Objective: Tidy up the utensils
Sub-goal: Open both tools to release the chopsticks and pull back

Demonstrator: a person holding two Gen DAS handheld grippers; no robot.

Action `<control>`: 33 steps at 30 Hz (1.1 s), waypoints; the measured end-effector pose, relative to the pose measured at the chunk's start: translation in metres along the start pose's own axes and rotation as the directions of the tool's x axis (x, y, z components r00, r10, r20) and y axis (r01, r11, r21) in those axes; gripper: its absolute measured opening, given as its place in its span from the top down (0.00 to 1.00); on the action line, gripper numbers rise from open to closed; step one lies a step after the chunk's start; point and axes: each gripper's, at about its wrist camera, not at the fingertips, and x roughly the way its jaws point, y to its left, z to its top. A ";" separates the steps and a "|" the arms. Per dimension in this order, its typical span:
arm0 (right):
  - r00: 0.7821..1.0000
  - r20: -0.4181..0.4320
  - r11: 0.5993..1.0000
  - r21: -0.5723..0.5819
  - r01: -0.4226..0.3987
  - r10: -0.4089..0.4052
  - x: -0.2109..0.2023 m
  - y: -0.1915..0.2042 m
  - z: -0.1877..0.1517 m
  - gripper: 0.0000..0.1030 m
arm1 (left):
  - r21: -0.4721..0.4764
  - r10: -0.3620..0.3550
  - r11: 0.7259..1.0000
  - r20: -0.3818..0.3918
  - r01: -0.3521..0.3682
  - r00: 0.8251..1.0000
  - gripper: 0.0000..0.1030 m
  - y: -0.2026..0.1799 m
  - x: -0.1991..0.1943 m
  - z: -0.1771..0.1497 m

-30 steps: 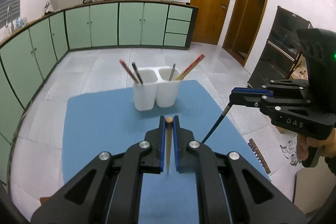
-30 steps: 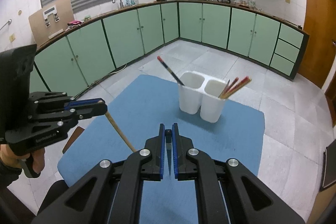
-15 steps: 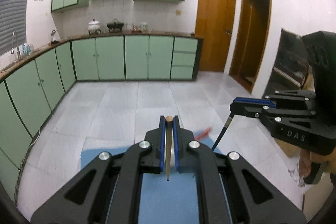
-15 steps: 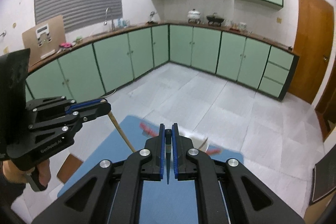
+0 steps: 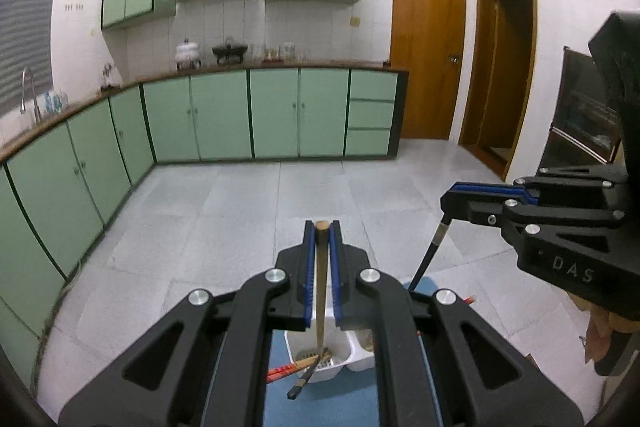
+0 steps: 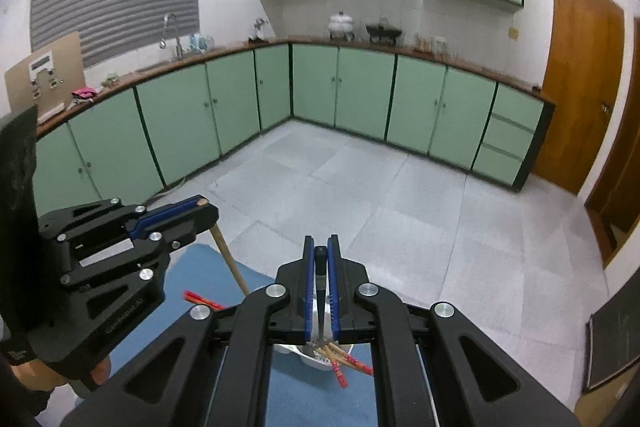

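Wood in left claw: seen from the left wrist, the left gripper [image 5: 321, 227] was clenched on a wooden chopstick [image 5: 321, 283], which hung straight down between the blue pads.
Holder, left view: the white utensil holder [image 5: 332, 355] sat at 6 o'clock under the jaws on the blue mat [image 5: 332, 403]; the stick's tip looked just inside its left compartment, beside red chopsticks [image 5: 286, 371] and a dark one already leaning there.
Right claw, left view: at 3 o'clock the right gripper [image 5: 448, 201] grasped a black chopstick [image 5: 430, 251] slanting down toward the holder.
Writing, left view: "DAS" was readable on the right gripper's body.
Risk, left: releasing off-centre could have let the stick strike the rim or the crossed sticks and tip out onto the mat.
Right view: the black chopstick [image 6: 320, 291] stood gripped between closed pads over the holder [image 6: 316, 359], where red-tipped chopsticks [image 6: 344, 361] lay at 6 o'clock.
Left claw, right view: at 9 o'clock it pinched the wooden stick [image 6: 230, 259].
Writing, right view: lettering on that gripper was too blurred to read.
Risk, right: both sticks converged on one small holder, so the grippers could have collided or knocked it over.
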 end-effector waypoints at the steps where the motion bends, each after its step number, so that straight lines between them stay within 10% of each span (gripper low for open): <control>1: 1.000 -0.013 1.000 0.010 -0.001 0.001 0.010 -0.002 -0.006 0.94 | -0.008 -0.001 1.000 -0.012 0.001 1.000 0.94 0.004 0.006 -0.005; 5: 1.000 -0.005 0.999 0.040 0.001 -0.001 0.016 -0.012 -0.018 0.77 | -0.047 0.006 0.999 -0.030 -0.007 1.000 0.89 0.019 0.013 -0.019; 11: 0.994 0.111 0.994 0.105 -0.026 0.014 -0.044 -0.025 -0.004 0.62 | -0.072 0.053 0.996 0.040 -0.050 0.998 0.54 0.035 -0.043 -0.003; 16: 0.972 0.235 0.993 0.115 -0.024 -0.003 -0.130 -0.012 -0.009 0.25 | -0.037 0.138 0.990 0.166 -0.134 0.976 0.14 0.029 -0.136 0.007; 20: 0.947 0.321 0.994 0.112 -0.013 -0.024 -0.205 0.005 -0.034 0.05 | -0.010 0.173 0.985 0.188 -0.174 0.967 0.07 0.021 -0.207 -0.007; 26: 0.922 0.370 0.992 0.088 0.090 -0.116 -0.290 0.051 -0.123 0.05 | -0.046 0.190 0.981 0.120 -0.186 0.974 0.05 0.020 -0.288 -0.075; 33: 0.928 0.241 0.951 0.198 0.239 -0.283 -0.324 0.103 -0.245 0.05 | -0.127 0.267 0.956 0.012 -0.263 0.964 0.05 0.006 -0.358 -0.182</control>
